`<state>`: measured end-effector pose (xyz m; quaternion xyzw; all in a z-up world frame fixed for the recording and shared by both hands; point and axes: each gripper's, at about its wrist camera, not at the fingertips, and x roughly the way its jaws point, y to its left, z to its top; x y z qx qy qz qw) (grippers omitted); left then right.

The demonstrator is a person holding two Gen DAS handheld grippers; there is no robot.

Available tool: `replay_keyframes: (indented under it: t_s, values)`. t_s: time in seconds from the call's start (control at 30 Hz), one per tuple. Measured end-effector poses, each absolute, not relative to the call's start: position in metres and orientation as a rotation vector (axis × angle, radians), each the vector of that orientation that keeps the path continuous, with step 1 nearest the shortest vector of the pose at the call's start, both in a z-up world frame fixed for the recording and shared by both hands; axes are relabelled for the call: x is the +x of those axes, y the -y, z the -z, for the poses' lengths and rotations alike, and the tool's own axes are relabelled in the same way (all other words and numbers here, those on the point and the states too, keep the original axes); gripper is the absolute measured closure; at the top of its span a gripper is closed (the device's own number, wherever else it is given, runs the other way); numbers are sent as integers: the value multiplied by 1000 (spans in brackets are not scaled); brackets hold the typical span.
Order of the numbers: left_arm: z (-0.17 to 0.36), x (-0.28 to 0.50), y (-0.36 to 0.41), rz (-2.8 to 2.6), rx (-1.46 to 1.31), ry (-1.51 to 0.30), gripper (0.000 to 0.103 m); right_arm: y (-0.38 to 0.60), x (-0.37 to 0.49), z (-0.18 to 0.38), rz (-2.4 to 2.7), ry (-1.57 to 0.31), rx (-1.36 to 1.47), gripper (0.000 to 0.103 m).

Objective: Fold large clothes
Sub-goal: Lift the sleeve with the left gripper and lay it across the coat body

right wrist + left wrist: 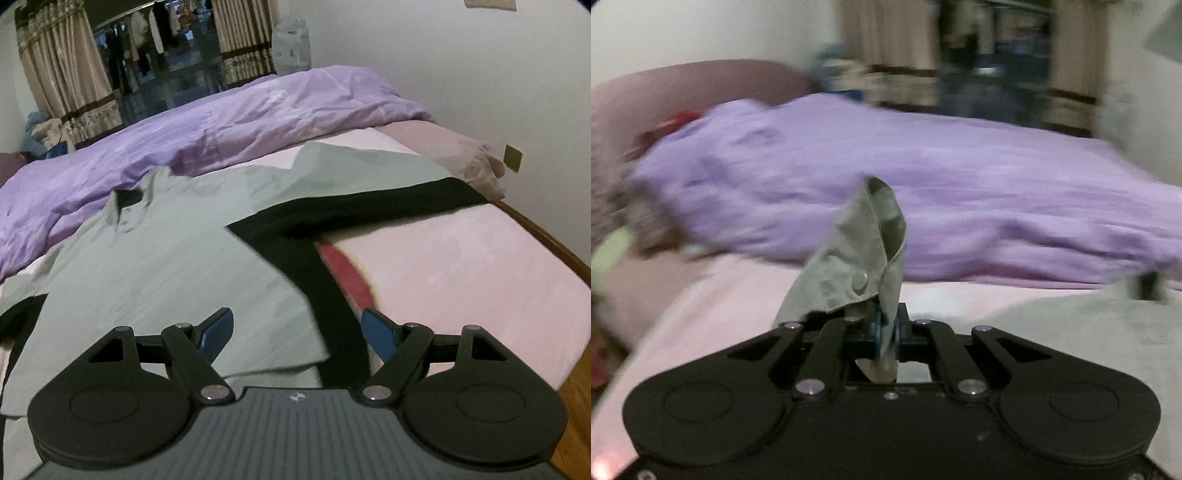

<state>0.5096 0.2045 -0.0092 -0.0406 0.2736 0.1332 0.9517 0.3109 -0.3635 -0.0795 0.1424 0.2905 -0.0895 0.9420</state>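
One shirt (pixel 155 266) corner, apparently, pinched in left tongs (pixel 885 338); right tongs (pixel 297 332) agape above it.

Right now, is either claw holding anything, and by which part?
Left claw is shut on the grey shirt, pinching a buttoned edge. Right claw is open, holding nothing.

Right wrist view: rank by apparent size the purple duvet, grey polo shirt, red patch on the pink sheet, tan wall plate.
1-2. Crumpled purple duvet and grey button-collar polo shirt: look alike in area; the shirt is nearer the camera, so unranked.
3. Red patch on the pink sheet.
4. Small tan wall plate.
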Motion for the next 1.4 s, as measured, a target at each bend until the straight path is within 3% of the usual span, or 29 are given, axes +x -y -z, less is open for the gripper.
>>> replay_keyframes:
  t_s: [0.17,0.53,0.83,1.03,1.17,1.23,1.27,1.3,1.4]
  values:
    - [11,540,-59,-190,63,-469,100,406,339,89,271,-610,294,10]
    - [37,584,133,205,113,-526,100,476,385,123,403,-553,346,10]
    - [62,593,245,455,73,-556,100,497,380,143,486,-586,369,10]
    - [130,590,263,506,83,-690,99,503,383,152,483,-613,378,10]
    - [164,588,269,520,92,-682,87,500,386,153,496,-622,348,9]
    - [161,585,273,560,112,-675,65,499,387,154,498,-626,338,9]
    - [158,584,277,587,115,-689,35,498,387,154,499,-628,334,8]
    - [153,576,279,582,119,-701,22,498,388,154,499,-630,330,8]
    - [127,561,270,576,104,-663,23,498,388,153,501,-634,328,8]
